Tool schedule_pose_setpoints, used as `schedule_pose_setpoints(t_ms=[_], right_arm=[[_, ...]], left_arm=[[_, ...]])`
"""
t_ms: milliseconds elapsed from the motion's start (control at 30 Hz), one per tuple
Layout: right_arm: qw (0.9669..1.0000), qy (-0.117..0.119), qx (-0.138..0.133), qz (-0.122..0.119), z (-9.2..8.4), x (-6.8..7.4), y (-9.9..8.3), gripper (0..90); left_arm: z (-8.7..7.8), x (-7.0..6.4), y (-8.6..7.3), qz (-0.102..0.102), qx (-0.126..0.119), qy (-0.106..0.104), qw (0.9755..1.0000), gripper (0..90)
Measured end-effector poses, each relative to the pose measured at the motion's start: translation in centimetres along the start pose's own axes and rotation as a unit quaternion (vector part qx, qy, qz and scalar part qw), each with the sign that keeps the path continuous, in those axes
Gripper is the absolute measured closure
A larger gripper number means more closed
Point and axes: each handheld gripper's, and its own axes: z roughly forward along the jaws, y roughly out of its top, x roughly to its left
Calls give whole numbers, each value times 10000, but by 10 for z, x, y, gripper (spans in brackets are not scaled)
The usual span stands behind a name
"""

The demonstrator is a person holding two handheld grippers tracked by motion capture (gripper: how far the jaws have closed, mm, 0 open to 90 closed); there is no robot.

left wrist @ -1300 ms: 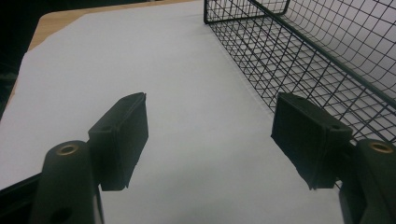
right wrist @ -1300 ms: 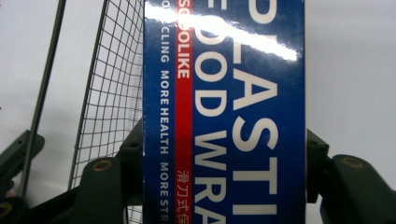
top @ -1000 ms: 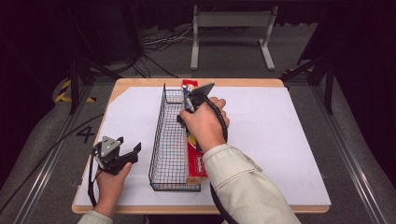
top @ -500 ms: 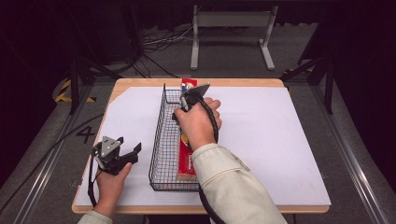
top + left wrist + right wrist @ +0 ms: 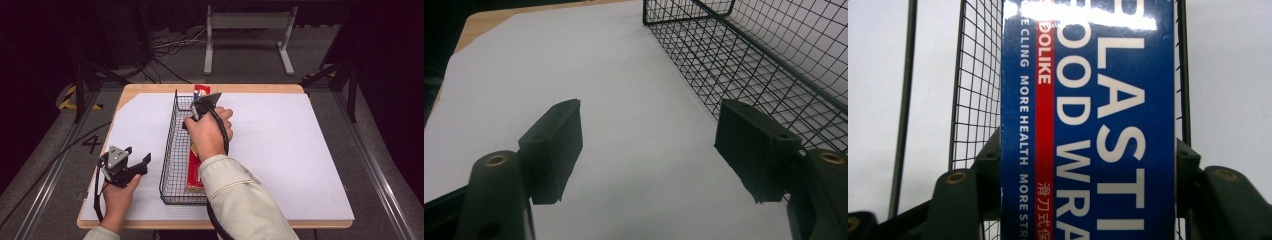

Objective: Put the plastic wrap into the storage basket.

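A long plastic wrap box (image 5: pixel 194 173), blue-faced with a red side (image 5: pixel 1088 100), lies lengthwise in the black wire basket (image 5: pixel 169 145). Its far end (image 5: pixel 201 90) pokes over the basket's far rim. My right gripper (image 5: pixel 202 106) is shut on the box near that far end, with one finger (image 5: pixel 989 165) pressed against each long side. My left gripper (image 5: pixel 136 167) rests open over the white sheet left of the basket, and nothing lies between its jaws (image 5: pixel 649 145). The basket wall (image 5: pixel 774 65) stands just beside its right finger.
A white sheet (image 5: pixel 290 150) covers most of the wooden table (image 5: pixel 150 91). To the right of the basket the sheet is bare. A metal stand (image 5: pixel 247 22) and cables lie on the dark floor beyond the table.
My right hand and the box's near end have shifted a little to the left, bringing the box further inside the basket. The left gripper has stayed put.
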Motion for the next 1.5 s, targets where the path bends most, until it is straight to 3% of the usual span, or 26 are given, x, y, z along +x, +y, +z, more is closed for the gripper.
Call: schedule_pose_setpoints(t_ms=[700, 1000, 1500], right_arm=[[9996, -195, 171, -65, 35, -3, -8, 399], [9989, -357, 217, -206, 48, -7, -13, 399], [9981, -430, 373, -219, 54, 1, -16, 398]], left_arm=[[-1, 0, 0, -8, 53, 92, 9999, 275], [0, 1, -1, -21, 79, 123, 9999, 277], [1, 1, -1, 0, 95, 147, 9998, 278]])
